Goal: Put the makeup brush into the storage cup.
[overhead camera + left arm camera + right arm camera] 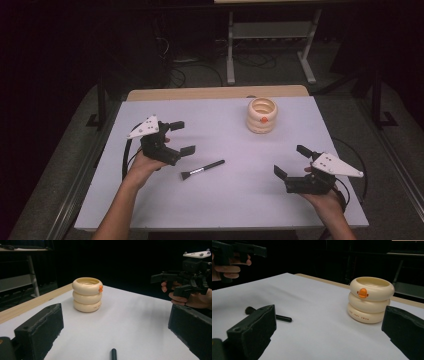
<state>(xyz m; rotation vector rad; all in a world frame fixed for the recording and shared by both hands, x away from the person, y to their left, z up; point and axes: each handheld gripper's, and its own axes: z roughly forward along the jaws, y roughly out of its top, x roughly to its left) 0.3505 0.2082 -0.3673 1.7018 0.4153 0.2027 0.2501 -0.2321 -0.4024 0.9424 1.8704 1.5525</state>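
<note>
Lying mid-table brush (202,170), grippers flanking, apart

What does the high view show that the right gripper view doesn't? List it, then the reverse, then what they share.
High view adds: the person's forearms, the right gripper as a whole, open, with its grey plate, and the floor around the table. Right gripper view adds: small lettering on the bottom ring of the cream cup, and its orange mark read as a duck's bill. Shared: the cup, the brush lying on the white table, and the open left gripper in a hand.
</note>
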